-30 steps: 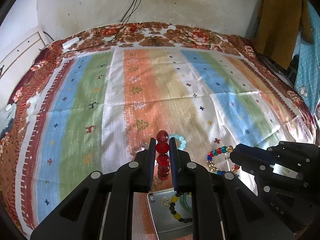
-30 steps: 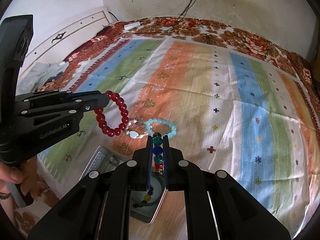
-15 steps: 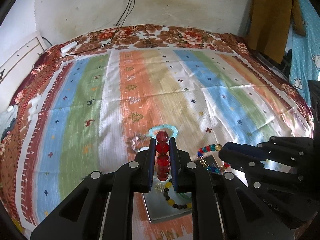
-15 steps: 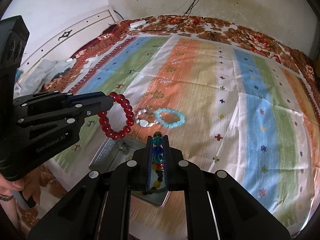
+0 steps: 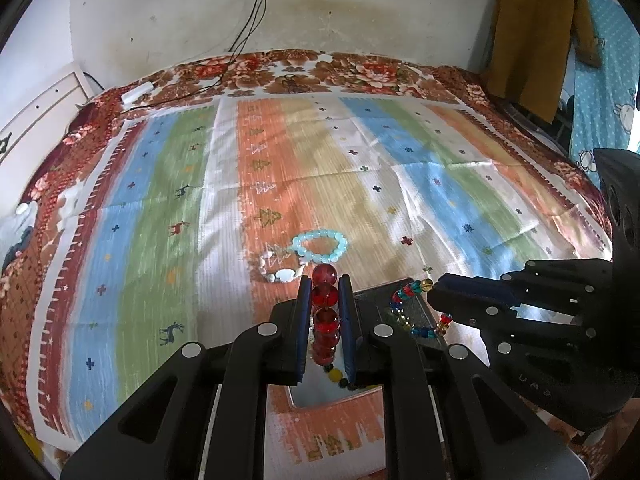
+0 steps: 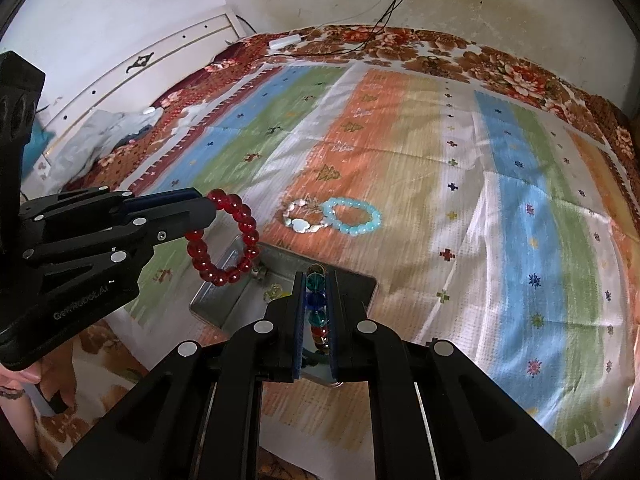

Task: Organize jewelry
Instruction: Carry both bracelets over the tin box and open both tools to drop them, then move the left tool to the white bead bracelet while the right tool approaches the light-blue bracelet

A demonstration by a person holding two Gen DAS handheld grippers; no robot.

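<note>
My left gripper (image 5: 325, 284) is shut on a red bead bracelet (image 5: 325, 312), which hangs as a loop in the right wrist view (image 6: 228, 240) above the left edge of a metal tray (image 6: 232, 300). My right gripper (image 6: 316, 280) is shut on a multicoloured bead bracelet (image 6: 317, 300), also seen in the left wrist view (image 5: 416, 312), held above the tray (image 5: 320, 400). The tray holds a black-and-yellow bead bracelet (image 5: 336, 376). A light blue bracelet (image 5: 320, 245) and a white shell bracelet (image 5: 280, 268) lie on the striped cloth beyond the tray.
The striped cloth (image 5: 360, 184) covers a bed with a floral blanket (image 5: 304, 72). Cables (image 5: 236, 48) run from a wall socket onto the bed's far edge. A brown garment (image 5: 532, 32) hangs at the right. A white headboard (image 6: 160, 64) stands at the left.
Both grippers have pulled back and up with their bracelets; the tray and the two bracelets on the cloth now show further ahead. Both stay shut.
</note>
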